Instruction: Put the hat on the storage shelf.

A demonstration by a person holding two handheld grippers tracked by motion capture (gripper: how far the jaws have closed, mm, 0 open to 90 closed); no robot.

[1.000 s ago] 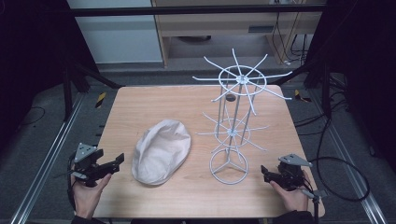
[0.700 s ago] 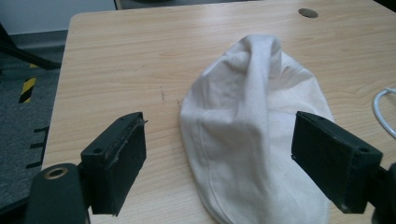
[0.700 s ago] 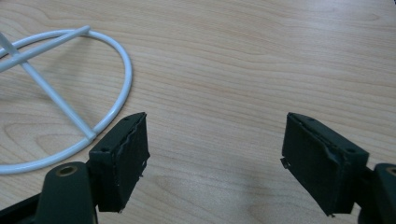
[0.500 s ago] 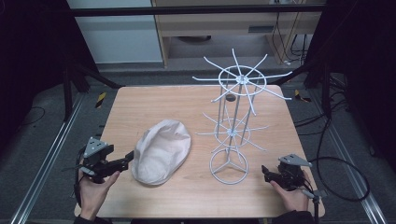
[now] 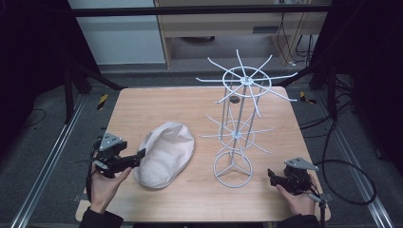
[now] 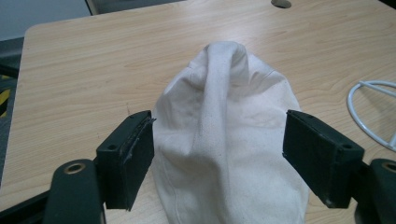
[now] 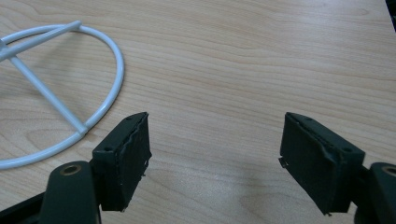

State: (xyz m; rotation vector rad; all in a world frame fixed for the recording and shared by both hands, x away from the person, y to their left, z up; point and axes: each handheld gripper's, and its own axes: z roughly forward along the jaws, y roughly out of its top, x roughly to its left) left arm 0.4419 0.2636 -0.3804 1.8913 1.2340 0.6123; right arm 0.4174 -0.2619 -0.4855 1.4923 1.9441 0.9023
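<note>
Near edge, high view: left claw [image 5: 138, 156] at lower left, jaws apart, tips right at the cap's [image 5: 165, 153] near-left rim. Left gripper view confirms: the cap [image 6: 224, 140] sits between the two spread pads, its centre ridge running away up the frame. Pads look just clear of the cloth; contact cannot be told. Likely lined up to pinch the brim end.

Right claw [image 5: 272, 176] at lower right, jaws apart, nothing between them but bare tabletop [image 7: 261, 70]. Parked low beside the rack's base ring [image 7: 70, 93], probably waiting.

Mid frame: cap lies flat on the tabletop [image 5: 142, 109], left of centre, apart from the rack [image 5: 240, 114].

Farther: the white wire rack stands upright right of centre, spokes bare; a probable hanging spot for the cap.
</note>
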